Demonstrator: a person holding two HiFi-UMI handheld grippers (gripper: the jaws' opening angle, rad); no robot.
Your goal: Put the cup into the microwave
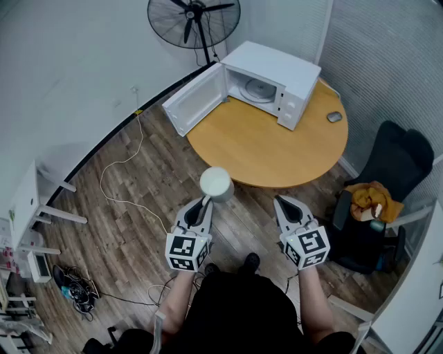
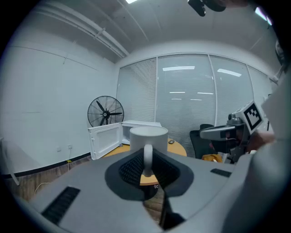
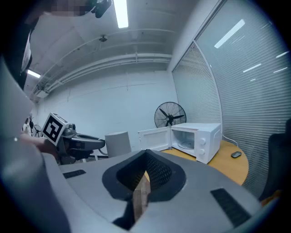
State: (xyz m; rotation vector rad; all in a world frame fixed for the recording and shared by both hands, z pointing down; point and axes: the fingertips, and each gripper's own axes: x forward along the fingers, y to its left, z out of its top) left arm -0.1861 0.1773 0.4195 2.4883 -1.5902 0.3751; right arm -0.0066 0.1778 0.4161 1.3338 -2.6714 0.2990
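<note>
A wood-plank floor (image 1: 138,207) is spreading under the head view, with a thin white cable (image 1: 119,173) trailing across it at the left, below a pale wall. Farther back a black round standing fan (image 1: 194,21) is standing against that wall. Just right of it a white box-shaped microwave (image 1: 273,83) is sitting at the far edge of a round light-wood table (image 1: 277,148). Its white door (image 1: 194,100) is hanging fully open to the left, out past the table rim, and a glass turntable (image 1: 259,88) is showing in the cavity. A small dark computer mouse (image 1: 334,116) is lying on the table just right of the microwave. A black office chair (image 1: 391,159) with a yellow-orange cloth (image 1: 374,200) beside it is standing at the far right.

Near the person, the left gripper (image 1: 205,200) is clamping its jaws on the handle of a white cylindrical ceramic cup (image 1: 216,183). The cup is hanging upright in the air over the floor, just short of the table's near edge and well apart from the microwave. In the left gripper view the cup (image 2: 148,136) is sitting straight ahead of the closed pads, in line with the open microwave behind.

The right gripper (image 1: 282,202) is hovering level with it to the right. Its jaws are pressing nearly together, with only a thin slit between them, and holding nothing.
</note>
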